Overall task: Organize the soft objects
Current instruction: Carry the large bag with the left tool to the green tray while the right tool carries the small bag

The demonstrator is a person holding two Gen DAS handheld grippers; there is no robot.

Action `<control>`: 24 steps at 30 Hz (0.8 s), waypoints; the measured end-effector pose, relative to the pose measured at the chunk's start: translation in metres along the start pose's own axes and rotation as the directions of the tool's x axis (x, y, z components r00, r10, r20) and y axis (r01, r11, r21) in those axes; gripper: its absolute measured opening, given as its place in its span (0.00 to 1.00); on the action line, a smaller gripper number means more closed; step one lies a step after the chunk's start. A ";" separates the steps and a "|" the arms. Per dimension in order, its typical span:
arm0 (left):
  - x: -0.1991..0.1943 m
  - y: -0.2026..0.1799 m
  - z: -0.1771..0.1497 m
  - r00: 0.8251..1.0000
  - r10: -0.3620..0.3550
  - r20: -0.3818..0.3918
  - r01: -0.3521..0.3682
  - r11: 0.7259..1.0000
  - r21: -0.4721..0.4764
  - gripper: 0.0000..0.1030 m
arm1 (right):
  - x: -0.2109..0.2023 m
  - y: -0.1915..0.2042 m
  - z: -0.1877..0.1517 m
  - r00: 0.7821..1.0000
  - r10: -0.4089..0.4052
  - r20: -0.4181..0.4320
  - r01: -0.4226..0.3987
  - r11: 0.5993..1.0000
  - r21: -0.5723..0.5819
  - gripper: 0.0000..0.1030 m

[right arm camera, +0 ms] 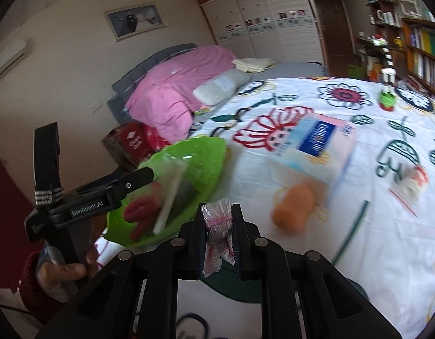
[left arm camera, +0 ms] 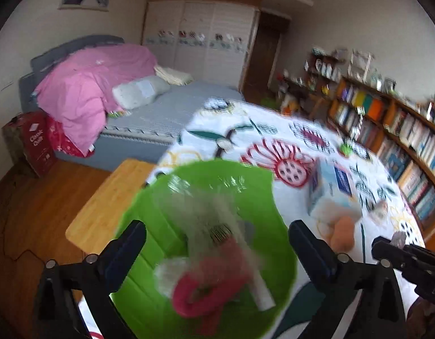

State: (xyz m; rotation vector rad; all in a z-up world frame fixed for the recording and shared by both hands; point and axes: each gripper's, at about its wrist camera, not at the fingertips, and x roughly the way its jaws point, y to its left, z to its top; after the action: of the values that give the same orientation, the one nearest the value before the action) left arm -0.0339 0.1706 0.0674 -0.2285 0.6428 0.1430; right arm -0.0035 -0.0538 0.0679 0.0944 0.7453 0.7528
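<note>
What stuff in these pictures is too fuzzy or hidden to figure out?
- Left wrist view: the things inside the green bowl are smeared by motion blur; only a pink shape and a white strip show.
- Left wrist view: the orange soft thing is blurred, and the left tool finger covers part of it.
- Right wrist view: the crinkly wrapper is pinched in the right tool; its contents are hidden.
- Both views: the blue box lettering is too blurred to read.

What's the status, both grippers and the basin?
Left gripper open over green basin. Right gripper shut on clear plastic packet. Orange soft toy still out on tablecloth; nothing in the way.
</note>
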 end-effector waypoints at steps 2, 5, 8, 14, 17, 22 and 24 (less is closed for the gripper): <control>0.002 0.005 0.001 1.000 -0.008 -0.017 0.008 1.000 -0.007 1.00 | 0.007 0.008 0.003 1.000 0.017 -0.004 -0.017 1.000 -0.009 0.16; 0.003 0.011 0.001 1.000 0.002 -0.027 -0.003 1.000 -0.012 1.00 | 0.022 0.020 0.008 0.999 0.048 -0.023 -0.048 0.999 -0.023 0.16; 0.004 0.020 0.002 0.999 0.005 -0.042 -0.006 1.000 -0.031 1.00 | 0.035 0.029 0.012 0.997 0.058 -0.040 -0.060 0.997 -0.038 0.16; 0.003 0.039 0.002 0.999 0.014 -0.049 -0.018 0.996 -0.083 1.00 | 0.061 0.047 0.017 0.994 0.080 -0.073 -0.085 0.994 -0.069 0.16; 0.000 0.047 0.002 0.999 0.025 -0.042 -0.029 0.995 -0.096 1.00 | 0.071 0.054 0.018 0.993 0.082 -0.082 -0.088 0.993 -0.081 0.16; -0.004 0.052 0.004 0.998 0.055 -0.023 -0.057 0.994 -0.090 1.00 | 0.087 0.059 0.021 0.992 0.086 -0.092 -0.093 0.993 -0.073 0.19; -0.005 0.053 0.004 0.998 0.068 -0.017 -0.069 0.994 -0.083 1.00 | 0.094 0.059 0.021 0.991 0.092 -0.101 -0.100 0.992 -0.071 0.28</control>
State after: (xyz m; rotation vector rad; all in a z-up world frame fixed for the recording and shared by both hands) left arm -0.0457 0.2223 0.0649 -0.2886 0.6600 0.2349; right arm 0.0215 0.0544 0.0484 0.0247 0.8082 0.8815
